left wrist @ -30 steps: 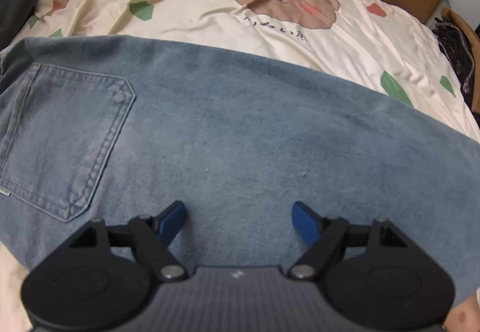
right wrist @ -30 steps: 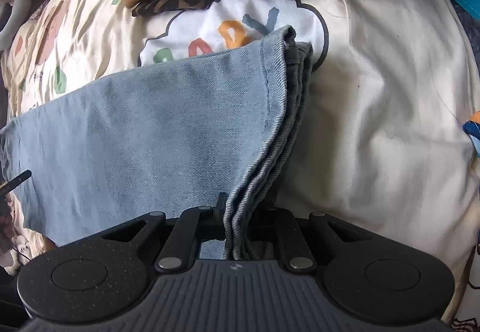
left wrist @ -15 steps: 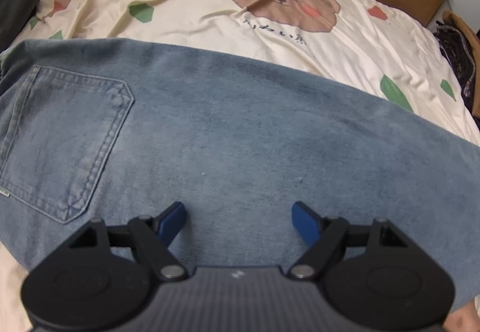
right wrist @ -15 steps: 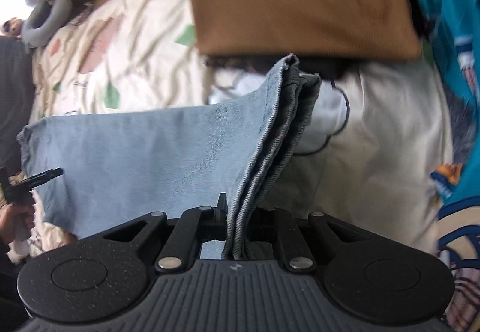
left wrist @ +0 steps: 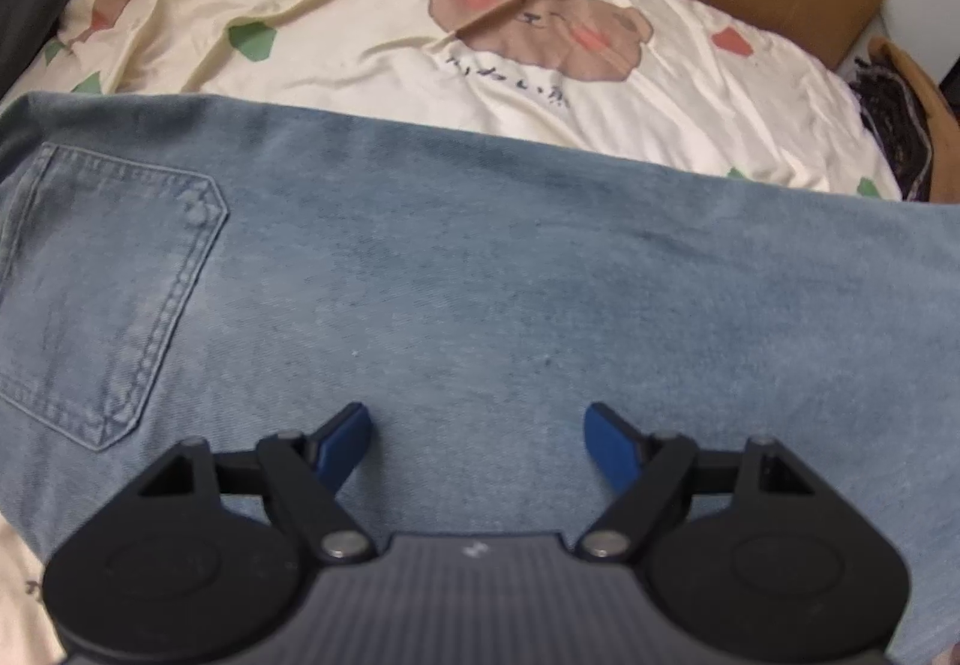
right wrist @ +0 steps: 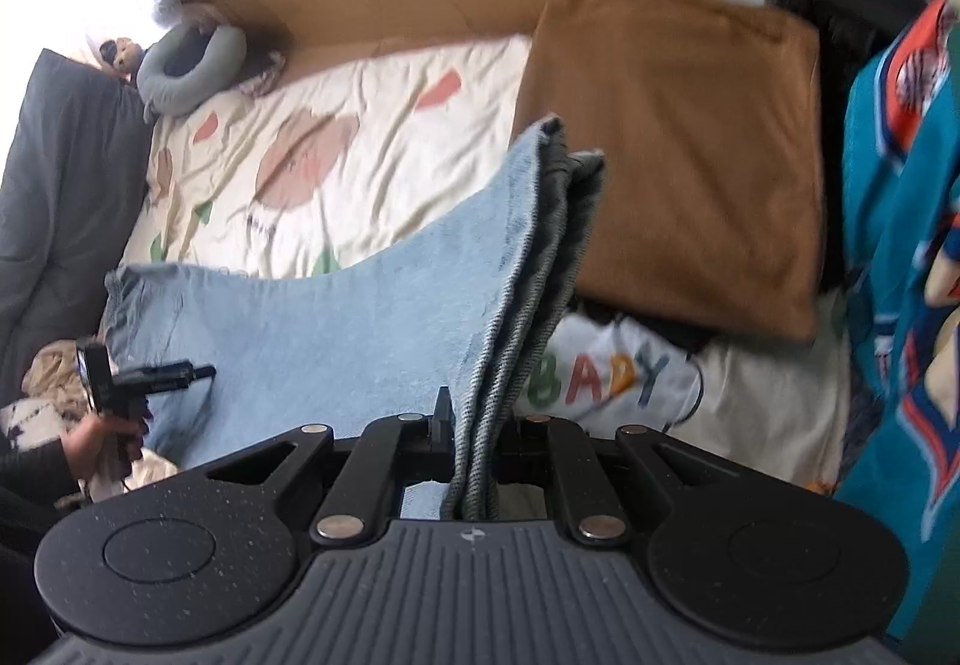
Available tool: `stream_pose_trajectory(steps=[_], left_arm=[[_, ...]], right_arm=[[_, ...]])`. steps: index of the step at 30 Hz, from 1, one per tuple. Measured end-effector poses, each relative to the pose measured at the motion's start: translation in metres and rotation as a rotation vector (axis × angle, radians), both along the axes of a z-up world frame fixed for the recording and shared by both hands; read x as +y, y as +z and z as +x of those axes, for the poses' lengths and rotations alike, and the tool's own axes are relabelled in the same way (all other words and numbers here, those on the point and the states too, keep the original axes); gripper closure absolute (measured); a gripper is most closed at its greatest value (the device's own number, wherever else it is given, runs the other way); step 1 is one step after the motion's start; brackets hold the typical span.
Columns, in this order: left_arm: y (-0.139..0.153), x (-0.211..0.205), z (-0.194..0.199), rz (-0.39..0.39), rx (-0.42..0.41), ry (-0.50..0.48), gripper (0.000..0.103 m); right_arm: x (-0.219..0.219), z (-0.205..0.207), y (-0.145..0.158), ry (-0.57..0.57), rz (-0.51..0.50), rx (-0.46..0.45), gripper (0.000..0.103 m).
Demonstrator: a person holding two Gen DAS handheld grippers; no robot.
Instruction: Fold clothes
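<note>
Lifting the jeans' (right wrist: 336, 341) hem end off the bedsheet (left wrist: 372, 35): right gripper (right wrist: 474, 461) clamped on stacked denim layers; left gripper (left wrist: 477, 440), jaws apart, hovers near the back pocket (left wrist: 102, 299). Next, probably, carrying the hem toward the waist.

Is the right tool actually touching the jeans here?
Touching. The right wrist view shows the right tool shut on the stacked hem edges of the jeans, with denim rising from between its fingers.

Soft daylight, upper-left window glare, fisheye-bent blurred edges.
</note>
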State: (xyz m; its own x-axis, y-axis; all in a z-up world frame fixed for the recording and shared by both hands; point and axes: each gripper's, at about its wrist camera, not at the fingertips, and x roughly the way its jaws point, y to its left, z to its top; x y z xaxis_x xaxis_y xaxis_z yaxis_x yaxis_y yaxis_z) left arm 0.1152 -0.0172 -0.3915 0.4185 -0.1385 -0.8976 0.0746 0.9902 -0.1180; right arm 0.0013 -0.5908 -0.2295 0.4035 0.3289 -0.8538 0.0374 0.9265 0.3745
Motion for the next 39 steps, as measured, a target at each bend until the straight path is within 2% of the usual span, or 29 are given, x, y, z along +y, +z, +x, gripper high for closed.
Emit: stream_pose_trajectory(steps=[5, 9, 18, 23, 25, 29, 33, 39], left_arm=[[0.004, -0.009, 0.004, -0.042, -0.035, 0.011, 0.022], [0.007, -0.013, 0.010, -0.084, -0.063, 0.030, 0.022], [0.005, -0.034, 0.031, -0.142, -0.095, 0.000, 0.022], [0.011, -0.055, 0.040, -0.167, -0.098, -0.057, 0.024], [0.018, -0.062, 0.039, -0.190, -0.106, -0.093, 0.029], [0.026, -0.078, 0.030, -0.213, -0.092, -0.177, 0.033], [0.024, -0.089, 0.017, -0.236, -0.051, -0.242, 0.043], [0.013, -0.095, 0.001, -0.263, 0.016, -0.308, 0.052]], right_arm=[[0.009, 0.013, 0.040, -0.003, -0.042, -0.033, 0.095], [0.010, 0.025, 0.060, -0.007, -0.083, -0.043, 0.095], [-0.009, 0.050, 0.071, -0.043, -0.185, -0.022, 0.095], [-0.031, 0.059, 0.074, -0.058, -0.219, -0.005, 0.095], [-0.036, 0.061, 0.073, -0.065, -0.212, 0.004, 0.095], [-0.034, 0.060, 0.069, -0.064, -0.194, 0.029, 0.095], [-0.029, 0.057, 0.070, -0.074, -0.176, 0.022, 0.095], [-0.020, 0.057, 0.073, -0.093, -0.168, 0.004, 0.095]])
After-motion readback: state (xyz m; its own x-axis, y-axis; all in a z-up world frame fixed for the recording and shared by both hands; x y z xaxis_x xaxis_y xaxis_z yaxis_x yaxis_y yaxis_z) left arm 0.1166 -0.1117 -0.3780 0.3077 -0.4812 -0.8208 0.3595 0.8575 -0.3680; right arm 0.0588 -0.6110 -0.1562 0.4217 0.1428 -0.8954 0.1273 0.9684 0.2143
